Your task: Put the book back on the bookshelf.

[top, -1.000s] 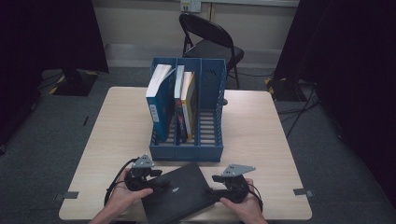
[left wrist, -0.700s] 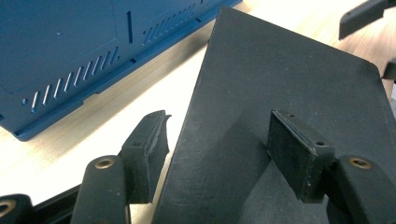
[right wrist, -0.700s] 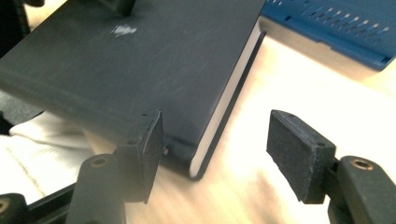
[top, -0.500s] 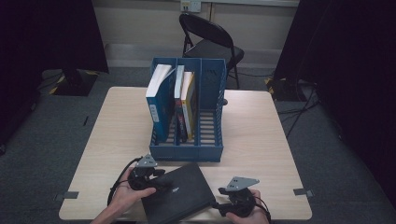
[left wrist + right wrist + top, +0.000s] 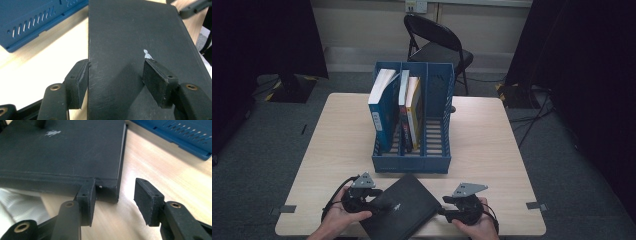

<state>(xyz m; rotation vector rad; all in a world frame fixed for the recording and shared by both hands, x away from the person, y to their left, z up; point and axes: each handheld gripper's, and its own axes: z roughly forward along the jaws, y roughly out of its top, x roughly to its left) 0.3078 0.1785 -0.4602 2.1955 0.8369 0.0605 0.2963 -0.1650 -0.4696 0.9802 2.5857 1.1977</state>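
Dim dark-edged overhead view; bright, glary, slightly soft close-ups.

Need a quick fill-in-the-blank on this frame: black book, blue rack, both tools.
1. The black book lies flat on the ____, in front of the blue file rack.
2. The rack's ____ compartment holds no books.
3. The left tool has one pad at the book's edge and the other on its ____.
4. A corner of the book sits between the pads of the ____ tool.

Missing words: table; right; cover; right
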